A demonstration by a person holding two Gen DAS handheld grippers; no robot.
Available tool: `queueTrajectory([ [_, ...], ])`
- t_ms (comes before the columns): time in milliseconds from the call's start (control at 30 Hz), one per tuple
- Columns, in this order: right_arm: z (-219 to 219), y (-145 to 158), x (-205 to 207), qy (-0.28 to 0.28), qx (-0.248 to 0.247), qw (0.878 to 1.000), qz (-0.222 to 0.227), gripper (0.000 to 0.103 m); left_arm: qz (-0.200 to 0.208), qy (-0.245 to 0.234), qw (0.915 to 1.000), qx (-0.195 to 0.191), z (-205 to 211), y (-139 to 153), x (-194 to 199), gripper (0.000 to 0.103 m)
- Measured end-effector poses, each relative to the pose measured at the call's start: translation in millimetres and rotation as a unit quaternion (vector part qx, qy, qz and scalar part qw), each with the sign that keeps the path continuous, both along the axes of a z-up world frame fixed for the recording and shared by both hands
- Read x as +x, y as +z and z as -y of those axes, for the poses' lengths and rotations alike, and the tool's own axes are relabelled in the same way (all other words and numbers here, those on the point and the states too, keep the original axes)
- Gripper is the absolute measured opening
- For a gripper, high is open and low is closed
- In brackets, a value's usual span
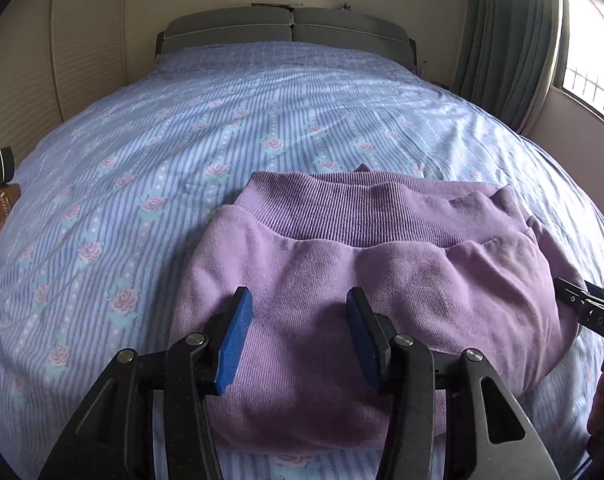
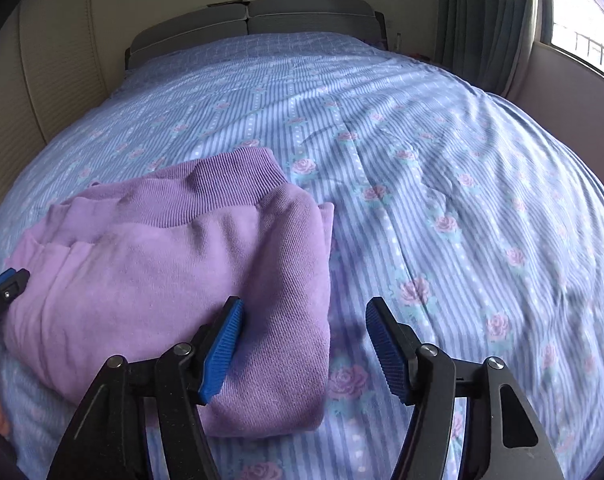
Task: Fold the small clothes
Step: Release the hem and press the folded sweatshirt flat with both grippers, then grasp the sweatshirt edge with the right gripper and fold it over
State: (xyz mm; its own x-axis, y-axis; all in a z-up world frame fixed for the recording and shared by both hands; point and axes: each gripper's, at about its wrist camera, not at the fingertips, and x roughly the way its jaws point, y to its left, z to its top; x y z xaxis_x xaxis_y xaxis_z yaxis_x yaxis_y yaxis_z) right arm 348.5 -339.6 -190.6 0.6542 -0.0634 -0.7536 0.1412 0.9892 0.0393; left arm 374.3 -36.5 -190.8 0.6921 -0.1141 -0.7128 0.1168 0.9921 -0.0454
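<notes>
We're looking at a small lilac fleece garment w/ a ribbed waistband (image 1: 366, 280), lying already folded into a compact stack on the blue striped, rose-print bedspread (image 1: 149, 152), so we're judging the fold as nearly done. Our left gripper (image 1: 297, 304) is hovering wide open over the stack's near edge, holding nothing, and our right gripper (image 2: 304, 316) is gaping wide too, straddling the stack's right edge, empty. Next we're probably needing to press it flat or lift it aside.
</notes>
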Motion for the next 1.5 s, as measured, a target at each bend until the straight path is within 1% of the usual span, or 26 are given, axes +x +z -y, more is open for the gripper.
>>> queueTrajectory([
  [67,0,-3,0,0.000,0.002,1.000,-0.002,0.063,0.010,-0.005,0.9998,0.018,4,0,-3,0.049],
  [133,-3,2,-1,-0.002,-0.003,1.000,0.002,0.064,0.014,-0.006,0.9997,0.018,5,6,-5,0.050],
  [200,-3,10,-6,-0.003,0.003,1.000,0.010,0.065,0.022,0.000,0.9997,0.009,2,16,-11,0.058],
  [233,-2,15,-10,-0.006,0.011,1.000,0.016,0.065,0.029,0.002,0.9996,0.006,1,22,-14,0.060],
  [267,0,19,-15,-0.008,0.021,1.000,0.022,0.066,0.034,0.003,0.9994,0.004,1,28,-18,0.064],
  [300,3,23,-20,-0.013,0.032,0.999,0.027,0.070,0.038,0.003,0.9993,0.003,1,34,-22,0.066],
  [333,6,26,-26,-0.020,0.043,0.998,0.033,0.077,0.042,0.003,0.9991,0.001,1,39,-26,0.067],
  [433,20,29,-44,-0.042,0.101,0.993,0.048,0.083,0.050,0.004,0.9987,-0.007,2,51,-38,0.072],
  [500,27,26,-50,-0.043,0.141,0.988,0.053,0.084,0.049,-0.002,0.9988,-0.008,6,55,-41,0.072],
  [567,35,22,-44,-0.036,0.164,0.984,0.053,0.084,0.048,-0.007,0.9988,-0.002,12,56,-40,0.072],
  [667,54,20,-23,-0.016,0.205,0.977,0.049,0.084,0.045,-0.006,0.9990,0.001,21,57,-32,0.072],
  [767,70,12,8,0.014,0.251,0.968,0.020,0.083,0.044,-0.001,0.9990,0.001,28,57,-22,0.072],
  [800,71,9,17,0.021,0.253,0.967,0.005,0.083,0.043,0.000,0.9991,0.002,31,56,-19,0.072],
  [867,70,3,33,0.038,0.245,0.969,-0.022,0.078,0.037,0.001,0.9993,0.004,36,53,-12,0.073],
  [900,70,-1,37,0.045,0.240,0.969,-0.034,0.074,0.036,0.000,0.9994,0.002,38,52,-9,0.073],
  [933,69,-4,41,0.055,0.242,0.968,-0.040,0.067,0.035,0.000,0.9994,0.001,39,51,-7,0.073],
  [967,67,-7,45,0.066,0.249,0.965,-0.045,0.063,0.035,0.000,0.9994,0.002,40,51,-6,0.073],
  [1033,63,-14,50,0.083,0.259,0.961,-0.052,0.039,0.034,-0.001,0.9994,0.002,40,48,-5,0.073],
  [1133,57,-26,53,0.090,0.256,0.960,-0.064,0.039,0.031,0.002,0.9995,0.005,39,44,-2,0.073],
  [1267,62,-32,54,0.089,0.292,0.950,-0.066,0.039,0.025,0.001,0.9996,0.011,39,37,3,0.073],
  [1367,62,-39,57,0.101,0.298,0.947,-0.068,0.040,0.026,-0.001,0.9996,0.014,42,35,5,0.073],
  [1433,63,-40,60,0.107,0.305,0.944,-0.065,0.042,0.024,0.000,0.9997,0.008,42,34,6,0.073],
  [1467,61,-40,62,0.110,0.308,0.943,-0.065,0.042,0.022,0.002,0.9997,0.007,42,34,6,0.073],
  [1500,60,-39,62,0.113,0.305,0.944,-0.063,0.039,0.021,0.003,0.9997,0.007,41,34,6,0.073],
])
